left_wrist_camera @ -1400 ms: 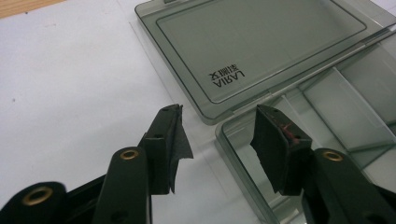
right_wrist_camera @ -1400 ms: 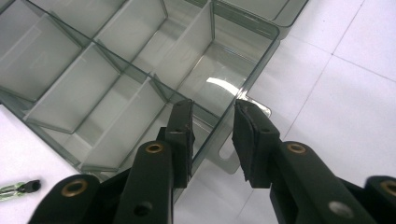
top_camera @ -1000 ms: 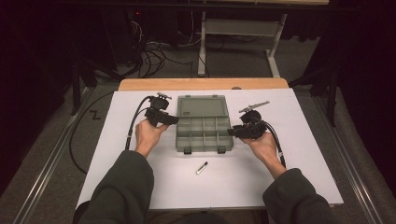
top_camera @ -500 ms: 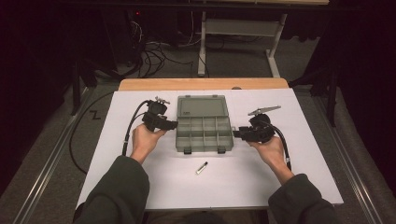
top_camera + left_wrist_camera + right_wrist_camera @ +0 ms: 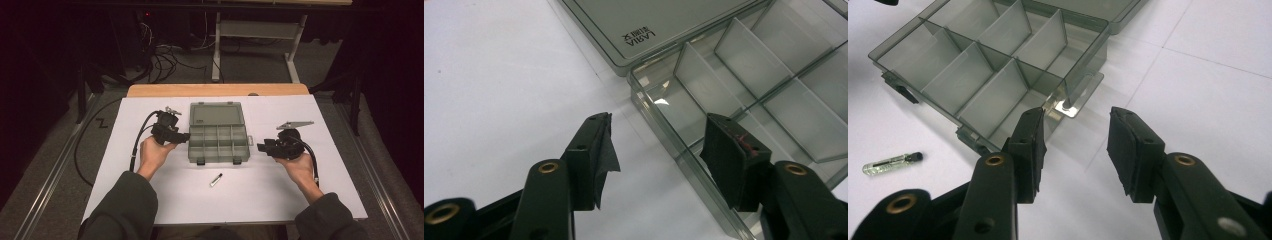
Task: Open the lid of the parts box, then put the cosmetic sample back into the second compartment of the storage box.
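Smoke-grey transparent plastic organiser box (image 5: 218, 134) lies in the middle of the white table (image 5: 150, 200) in the high view, with its lid folded flat behind the row of compartments. The left gripper (image 5: 181, 136) is held at the left wall of the box, and the right gripper (image 5: 262, 147) is just beside the right wall. A small clear glass vial with a black cap (image 5: 216, 180) lies on the table in front of the box, apart from it.

From the left gripper view, the jaws of the left gripper (image 5: 656, 157) stand wide apart with nothing between the pads. The near corner of the organiser box (image 5: 744, 75) is below the right jaw, and the flat lid carries a printed label.

From the right gripper view, the right gripper (image 5: 1075, 150) also has its jaws spread apart and holds nothing. The organiser box (image 5: 993, 60) is ahead of the left jaw, with its small latch tab near the pad. The vial (image 5: 892, 163) lies at the left, on the table.
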`<state>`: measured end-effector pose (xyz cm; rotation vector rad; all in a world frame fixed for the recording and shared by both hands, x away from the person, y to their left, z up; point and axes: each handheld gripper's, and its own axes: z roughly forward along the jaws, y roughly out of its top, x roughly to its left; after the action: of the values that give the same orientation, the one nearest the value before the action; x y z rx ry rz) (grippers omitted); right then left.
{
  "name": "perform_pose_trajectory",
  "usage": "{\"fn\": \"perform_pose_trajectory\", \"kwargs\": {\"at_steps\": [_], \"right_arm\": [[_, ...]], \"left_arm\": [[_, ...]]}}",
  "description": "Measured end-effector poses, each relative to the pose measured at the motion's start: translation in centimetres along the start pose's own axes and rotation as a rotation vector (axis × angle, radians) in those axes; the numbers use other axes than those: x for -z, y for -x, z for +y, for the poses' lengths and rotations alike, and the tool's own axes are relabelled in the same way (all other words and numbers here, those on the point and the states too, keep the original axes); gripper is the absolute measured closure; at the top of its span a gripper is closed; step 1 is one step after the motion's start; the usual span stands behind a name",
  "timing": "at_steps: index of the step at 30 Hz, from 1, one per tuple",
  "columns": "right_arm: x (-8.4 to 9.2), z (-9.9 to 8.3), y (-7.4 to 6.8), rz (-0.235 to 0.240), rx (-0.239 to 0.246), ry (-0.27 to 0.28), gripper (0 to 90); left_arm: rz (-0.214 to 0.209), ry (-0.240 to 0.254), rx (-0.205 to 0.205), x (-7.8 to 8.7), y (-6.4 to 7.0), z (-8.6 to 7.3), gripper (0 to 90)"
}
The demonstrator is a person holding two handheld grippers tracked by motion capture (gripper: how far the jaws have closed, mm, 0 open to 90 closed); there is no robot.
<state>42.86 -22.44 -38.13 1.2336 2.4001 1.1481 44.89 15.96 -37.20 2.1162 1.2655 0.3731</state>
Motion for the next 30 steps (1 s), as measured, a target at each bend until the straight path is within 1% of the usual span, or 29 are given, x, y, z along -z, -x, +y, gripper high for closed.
{"fn": "perform_pose_trajectory", "kwargs": {"at_steps": [3,7,10,12,14,19,22,25,26,28,30], "right_arm": [[0.5,-0.5,0.0,-0.002,-0.002,0.009,58.4],[1.1,-1.4,-0.2,-0.011,0.016,0.033,58.2],[1.3,-1.8,-0.1,-0.013,0.014,0.041,58.1],[1.7,-2.4,0.0,-0.020,0.022,0.060,57.8],[1.8,-2.5,0.0,-0.024,0.025,0.064,57.6],[2.1,-3.4,0.0,-0.033,0.029,0.084,55.6],[2.3,-4.2,0.1,-0.040,0.035,0.101,54.3],[2.4,-4.4,0.2,-0.044,0.025,0.106,54.1],[2.6,-4.8,0.3,-0.052,0.016,0.119,54.2],[2.7,-5.1,0.3,-0.055,0.013,0.130,54.1],[2.9,-5.4,0.3,-0.061,0.023,0.134,54.1]], "left_arm": [[-0.001,0.003,-0.004,0.2,0.2,-0.2,44.0],[0.009,0.003,-0.018,0.3,0.5,-0.4,43.5],[0.008,0.003,-0.019,0.4,0.6,-0.6,43.5],[0.003,-0.001,-0.022,0.5,0.6,-0.8,44.5],[0.001,-0.004,-0.023,0.6,0.6,-0.8,45.0],[-0.005,0.002,-0.014,0.8,0.7,-1.2,45.1],[-0.010,0.002,-0.022,0.9,0.9,-1.4,45.1],[-0.012,0.001,-0.023,1.0,0.9,-1.5,45.0],[-0.014,0.004,-0.024,1.1,1.0,-1.5,44.9],[-0.016,0.012,-0.026,1.2,1.1,-1.6,44.9],[-0.017,0.015,-0.028,1.2,1.3,-1.8,45.0]]}}
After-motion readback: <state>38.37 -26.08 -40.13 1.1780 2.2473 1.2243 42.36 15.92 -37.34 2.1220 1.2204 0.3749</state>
